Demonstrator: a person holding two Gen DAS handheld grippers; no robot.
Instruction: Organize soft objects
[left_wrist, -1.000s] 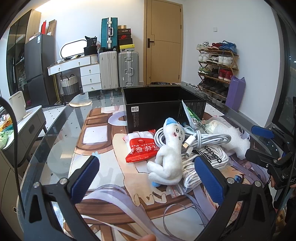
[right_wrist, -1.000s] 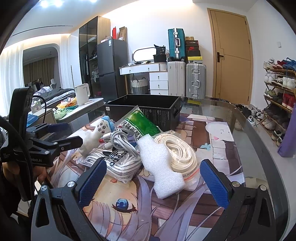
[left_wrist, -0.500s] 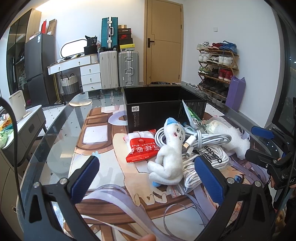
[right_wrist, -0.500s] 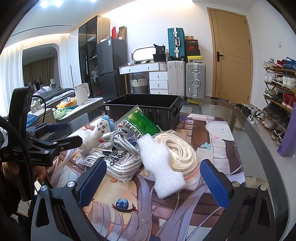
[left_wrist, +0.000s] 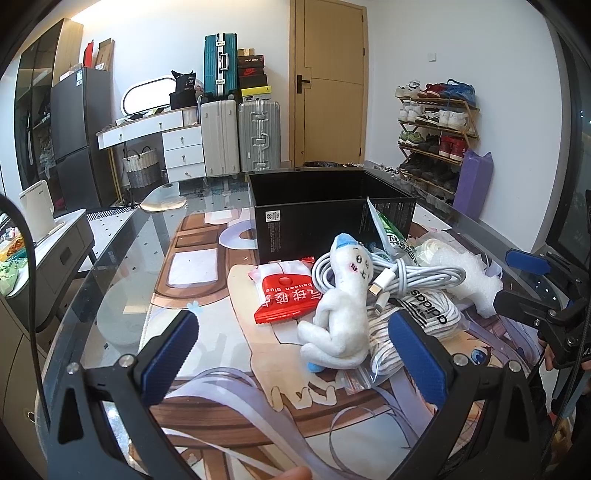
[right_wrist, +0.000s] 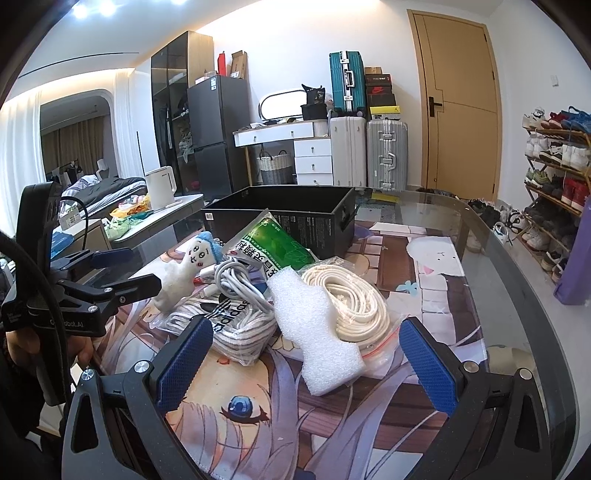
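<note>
Left gripper (left_wrist: 291, 354), right gripper (right_wrist: 306, 363): we held both wide open, empty. Plush doll (left_wrist: 341, 314), foam piece (right_wrist: 314, 332) lay unsorted ahead of fingers; black box (left_wrist: 325, 210) beyond looked empty.

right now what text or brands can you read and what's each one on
"adidas": bag of white laces, upside down in the left wrist view.
"balloon glue": red packet, upside down; its large white characters are legible but not Latin.
Green packet: white characters, not Latin.
Black box: small label print, too small to read.
Left tool: "...bot.AI", partly hidden.
</note>
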